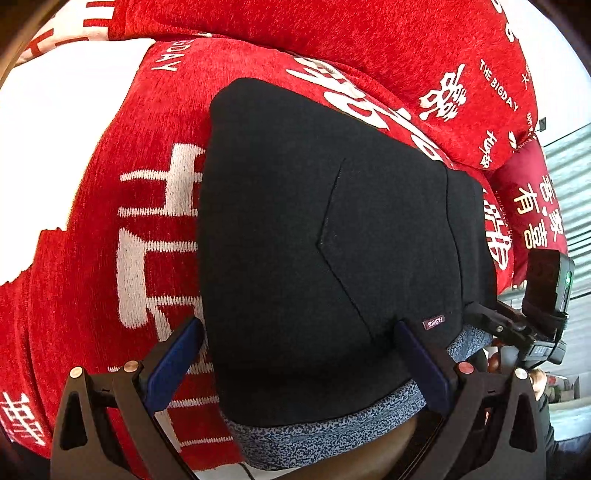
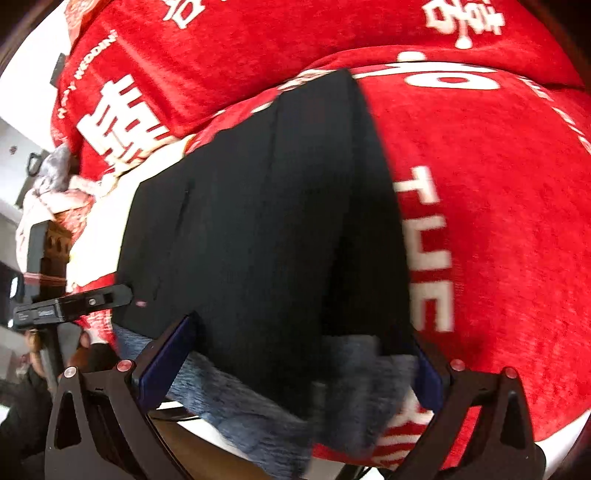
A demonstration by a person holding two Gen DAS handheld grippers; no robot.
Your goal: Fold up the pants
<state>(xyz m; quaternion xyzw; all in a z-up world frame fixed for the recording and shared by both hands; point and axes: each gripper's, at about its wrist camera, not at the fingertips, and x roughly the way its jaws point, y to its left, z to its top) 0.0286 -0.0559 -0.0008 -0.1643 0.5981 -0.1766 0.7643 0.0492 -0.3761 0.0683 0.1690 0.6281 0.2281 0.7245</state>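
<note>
Black pants (image 1: 295, 240), tag seemingly reading "FASHION"; red cover (image 1: 369, 33) says "THE BIGDAY".

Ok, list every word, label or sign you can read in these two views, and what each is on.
"THE BIGDAY": white print on the red cushion.
"BIGDAY": again on the red blanket.
"FASHION": small tag on the black pants, seen upside down.
"WEDDIN": partly readable on the red fabric.
Large white and yellow Chinese characters: decorative, not transcribed.
Print on the other hand-held gripper: too small.
</note>
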